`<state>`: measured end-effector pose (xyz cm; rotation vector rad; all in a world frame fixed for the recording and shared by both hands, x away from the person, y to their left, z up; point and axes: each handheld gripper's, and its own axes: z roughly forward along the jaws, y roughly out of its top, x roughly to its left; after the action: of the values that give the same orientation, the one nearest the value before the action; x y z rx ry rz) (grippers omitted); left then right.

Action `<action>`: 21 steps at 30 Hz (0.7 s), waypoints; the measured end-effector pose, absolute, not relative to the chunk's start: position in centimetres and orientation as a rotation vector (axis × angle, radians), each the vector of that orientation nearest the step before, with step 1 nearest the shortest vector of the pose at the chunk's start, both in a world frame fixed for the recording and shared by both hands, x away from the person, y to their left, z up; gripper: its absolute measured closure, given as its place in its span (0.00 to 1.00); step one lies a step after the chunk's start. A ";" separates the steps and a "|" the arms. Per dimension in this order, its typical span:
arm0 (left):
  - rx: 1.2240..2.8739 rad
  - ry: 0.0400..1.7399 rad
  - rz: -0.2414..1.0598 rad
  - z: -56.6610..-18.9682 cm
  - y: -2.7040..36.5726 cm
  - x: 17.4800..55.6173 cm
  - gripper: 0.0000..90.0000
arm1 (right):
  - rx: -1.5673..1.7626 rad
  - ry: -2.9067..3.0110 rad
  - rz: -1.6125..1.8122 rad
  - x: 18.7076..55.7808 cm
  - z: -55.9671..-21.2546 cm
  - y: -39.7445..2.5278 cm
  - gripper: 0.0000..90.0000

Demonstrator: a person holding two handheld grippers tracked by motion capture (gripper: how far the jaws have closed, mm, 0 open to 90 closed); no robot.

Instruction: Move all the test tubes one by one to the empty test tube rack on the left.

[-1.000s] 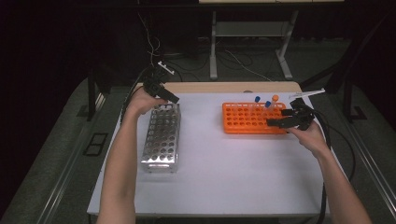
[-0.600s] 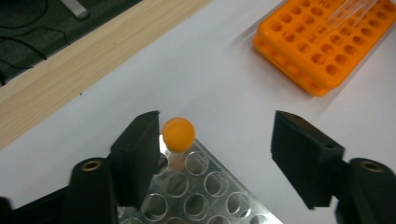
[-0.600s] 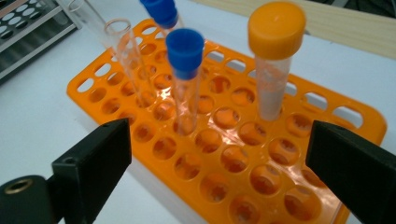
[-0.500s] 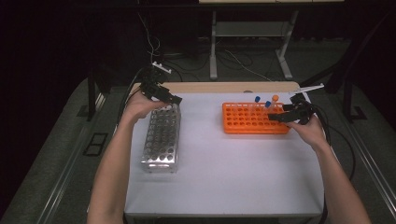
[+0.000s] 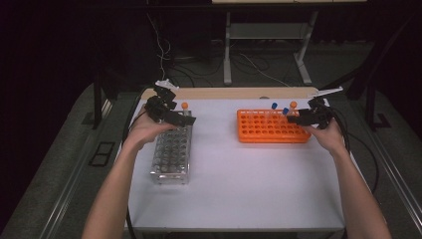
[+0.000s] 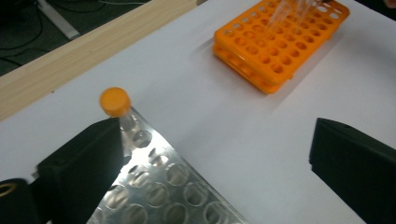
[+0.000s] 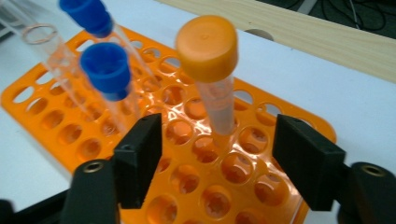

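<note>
My left gripper (image 5: 174, 118) (image 6: 215, 140) hangs open over the far end of a metal tube rack (image 5: 171, 159) (image 6: 159, 186). An orange-capped tube (image 5: 184, 105) (image 6: 115, 101) stands in that rack's far corner, just beside one jaw and not gripped. My right gripper (image 5: 297, 119) (image 7: 217, 135) is open at the far right corner of an orange rack (image 5: 263, 132) (image 7: 187, 186). Its jaws stand on either side of a second orange-capped tube (image 5: 293, 104) (image 7: 208, 46), which is upright in the rack and untouched. Two blue-capped tubes (image 5: 273, 105) (image 7: 105, 70) lean beside it.
An uncapped clear tube (image 7: 39, 35) also stands in the orange rack (image 6: 275, 51). A wooden strip (image 5: 229, 93) runs along the white table's far edge. Bare white tabletop (image 5: 234, 179) lies between the two racks and toward the person. Cables trail from both grippers.
My left gripper has drawn back toward the person, and the orange-capped tube now stands uncovered in the metal rack. My right gripper has edged slightly farther along the orange rack.
</note>
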<state>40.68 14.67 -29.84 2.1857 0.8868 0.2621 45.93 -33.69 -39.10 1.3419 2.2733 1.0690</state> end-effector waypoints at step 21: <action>2.169 0.777 0.253 -30.7 13.8 35.7 0.00 | 1.320 2.209 1.060 47.5 -40.6 -32.6 0.76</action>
<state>35.73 13.77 -30.66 2.1693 0.7771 0.2534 47.53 -32.61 -40.59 1.3202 2.2087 1.0598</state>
